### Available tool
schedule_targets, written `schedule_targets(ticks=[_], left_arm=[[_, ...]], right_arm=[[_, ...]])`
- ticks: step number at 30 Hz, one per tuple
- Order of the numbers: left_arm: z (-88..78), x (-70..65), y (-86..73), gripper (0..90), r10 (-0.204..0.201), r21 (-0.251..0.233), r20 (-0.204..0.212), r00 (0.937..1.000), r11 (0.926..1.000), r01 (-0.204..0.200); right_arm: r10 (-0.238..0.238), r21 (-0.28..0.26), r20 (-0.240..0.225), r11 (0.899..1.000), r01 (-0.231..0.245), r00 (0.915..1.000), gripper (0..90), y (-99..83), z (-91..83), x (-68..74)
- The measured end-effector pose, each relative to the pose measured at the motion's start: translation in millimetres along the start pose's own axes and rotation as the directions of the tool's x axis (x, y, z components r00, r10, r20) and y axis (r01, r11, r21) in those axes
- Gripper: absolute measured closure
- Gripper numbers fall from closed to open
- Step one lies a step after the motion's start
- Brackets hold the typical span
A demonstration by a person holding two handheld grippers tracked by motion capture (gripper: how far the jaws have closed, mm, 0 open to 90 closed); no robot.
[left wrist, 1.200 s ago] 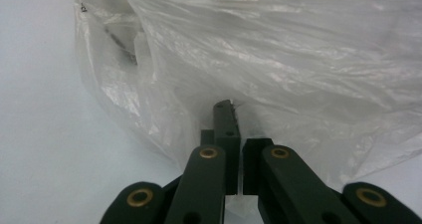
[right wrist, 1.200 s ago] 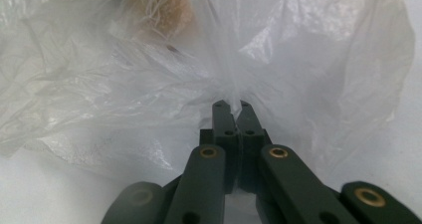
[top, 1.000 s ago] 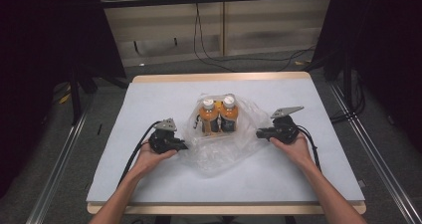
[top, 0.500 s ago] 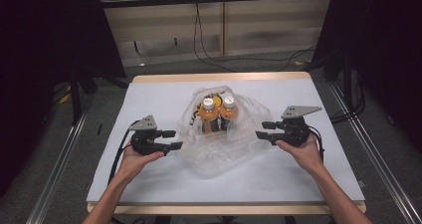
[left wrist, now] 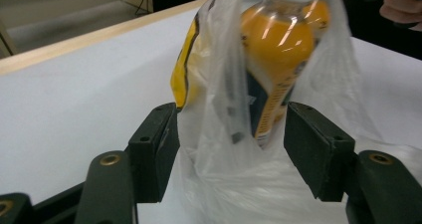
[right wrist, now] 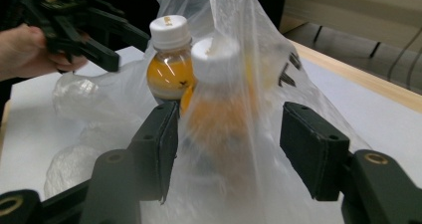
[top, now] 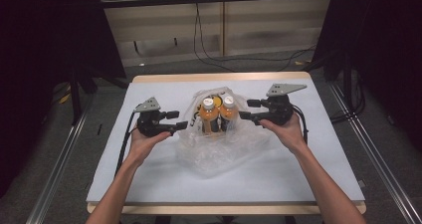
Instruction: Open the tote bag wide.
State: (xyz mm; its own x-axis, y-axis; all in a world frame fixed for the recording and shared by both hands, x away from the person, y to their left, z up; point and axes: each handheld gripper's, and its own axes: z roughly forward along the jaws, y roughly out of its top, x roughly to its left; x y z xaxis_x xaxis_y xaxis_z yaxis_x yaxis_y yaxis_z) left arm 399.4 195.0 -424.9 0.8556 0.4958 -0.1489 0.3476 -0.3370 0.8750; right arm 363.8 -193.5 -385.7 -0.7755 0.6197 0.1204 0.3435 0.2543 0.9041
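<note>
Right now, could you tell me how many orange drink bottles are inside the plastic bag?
2: left bottle and right bottle stand side by side, upright, inside the plastic bag; the crumpled plastic might hide something else.

Bright table, dark surroundings; both gripper views soft, with glare.

Along my right gripper (right wrist: 226, 149) the two black fingers (right wrist: 154, 149) stand apart, having just been opening. Thin clear bag (right wrist: 259, 59) film hangs between them; the pads do not press it. Inside the bag, two orange bottles (right wrist: 219, 109) with white caps stand upright, side by side. At 10 o'clock, the left gripper (right wrist: 107, 42) sits in a hand (right wrist: 30, 52). White worktop (right wrist: 373, 109) lies below.
</note>
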Motion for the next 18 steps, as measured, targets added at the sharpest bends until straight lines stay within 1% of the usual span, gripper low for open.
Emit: schedule_targets(ticks=[1,2,3,4,6,7,8,9,11,12,13,14,15,17,18], left_arm=[[4.1,1.8,-1.5,37.9,-0.005,0.015,-0.007,1.0000,0.9999,0.005],[7.2,3.2,-2.9,37.7,-0.009,0.021,-0.001,1.0000,0.9997,0.009],[10.7,4.4,-4.6,37.2,-0.014,0.035,0.002,0.9999,0.9993,0.014],[13.2,5.0,-6.3,37.4,-0.024,0.045,0.005,0.9997,0.9987,0.024],[16.4,5.7,-8.6,38.7,-0.019,0.066,0.015,0.9997,0.9977,0.018],[17.6,5.1,-9.1,41.6,-0.008,0.075,0.013,0.9999,0.9972,0.007],[18.3,4.4,-9.2,46.6,-0.001,0.083,0.010,0.9999,0.9966,0.000],[18.8,4.3,-9.3,52.0,0.006,0.090,0.014,0.9999,0.9960,-0.007],[19.9,5.9,-9.4,71.7,0.011,0.095,0.035,0.9993,0.9954,-0.014],[20.3,7.0,-9.5,79.4,0.015,0.090,0.033,0.9994,0.9958,-0.018],[20.8,8.0,-9.7,87.4,0.003,0.082,0.038,0.9993,0.9966,-0.006],[21.9,10.7,-10.0,89.3,-0.005,0.083,0.046,0.9989,0.9965,0.001],[23.3,12.5,-10.3,90.0,-0.010,0.089,0.034,0.9994,0.9960,0.007],[25.9,17.5,-11.4,90.0,-0.014,0.102,0.023,0.9996,0.9947,0.012],[27.2,20.4,-12.5,90.0,-0.021,0.108,0.014,0.9997,0.9940,0.019]], right_arm=[[-0.001,0.005,-0.008,1.000,0.001,1.0000,41.2,1.8,5.0,-0.6],[-0.006,0.008,-0.010,1.000,0.006,0.9999,43.1,2.3,8.5,-0.9],[-0.009,0.015,-0.008,1.000,0.009,0.9999,46.4,2.3,10.8,-1.1],[-0.009,0.028,-0.011,1.000,0.009,0.9999,51.9,1.8,13.7,-2.0],[-0.007,0.042,-0.013,0.999,0.008,0.9999,66.3,-0.6,17.9,-3.7],[-0.004,0.038,-0.021,0.999,0.005,0.9998,75.0,-1.6,18.3,-4.5],[-0.004,0.030,-0.023,1.000,0.005,0.9997,84.6,-2.1,18.0,-4.9],[-0.002,0.023,-0.020,1.000,0.003,0.9998,90.0,-2.2,17.2,-5.7],[0.012,0.016,-0.009,1.000,-0.012,0.9999,90.0,-2.0,16.2,-9.3],[0.016,0.016,-0.004,1.000,-0.015,0.9999,90.0,-1.9,16.4,-12.2],[0.025,0.012,0.007,1.000,-0.026,0.9996,90.0,-1.9,16.5,-16.9],[0.035,0.008,0.010,0.999,-0.035,0.9993,90.0,-2.0,16.7,-20.6],[0.048,0.002,0.016,0.999,-0.048,0.9987,90.0,-2.2,17.1,-25.8],[0.069,-0.003,0.030,0.998,-0.069,0.9972,90.0,-2.6,18.3,-35.3],[0.084,-0.007,0.044,0.996,-0.084,0.9954,90.0,-3.2,19.2,-42.4]])
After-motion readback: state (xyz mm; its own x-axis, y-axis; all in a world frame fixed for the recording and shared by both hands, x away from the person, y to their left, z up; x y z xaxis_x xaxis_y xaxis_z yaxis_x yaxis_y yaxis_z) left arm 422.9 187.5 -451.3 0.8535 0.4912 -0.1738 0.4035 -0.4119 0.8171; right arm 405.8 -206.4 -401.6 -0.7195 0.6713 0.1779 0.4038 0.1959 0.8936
